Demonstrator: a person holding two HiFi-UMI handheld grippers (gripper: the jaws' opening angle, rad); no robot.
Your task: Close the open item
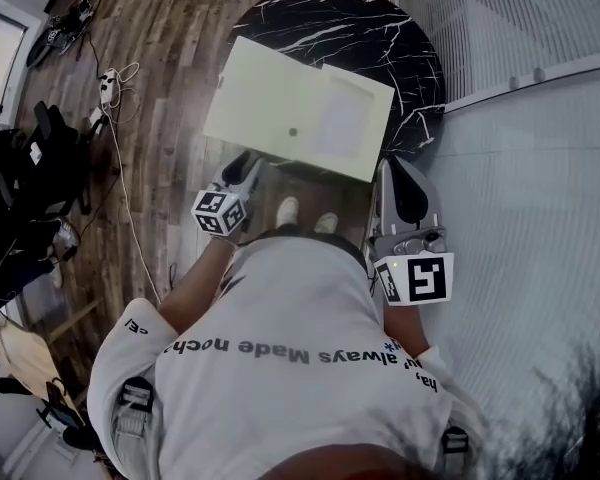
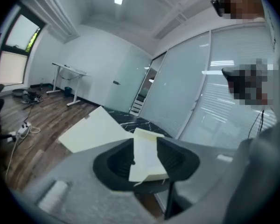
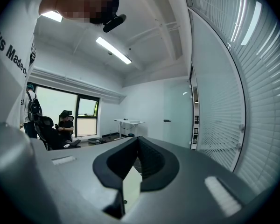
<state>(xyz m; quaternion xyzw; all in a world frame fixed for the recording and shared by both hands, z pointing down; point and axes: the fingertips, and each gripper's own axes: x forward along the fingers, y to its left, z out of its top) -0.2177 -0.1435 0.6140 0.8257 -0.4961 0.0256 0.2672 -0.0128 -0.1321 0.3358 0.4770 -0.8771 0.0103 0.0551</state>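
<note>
the closing is judged only approached: the pale yellow-green flat box, smooth, matte and sharp-edged, is seen at upper centre of the head view on the round black white-veined table, its thin flap raised. the left gripper, at the box's lower left edge, is held open, the flap framed between its jaws; the right gripper, lower right, is closed on nothing. next, the flap must be pressed flat

Dark wood-plank floor, frosted glass partition wall, ceiling strip light, bright window, distant white table.
</note>
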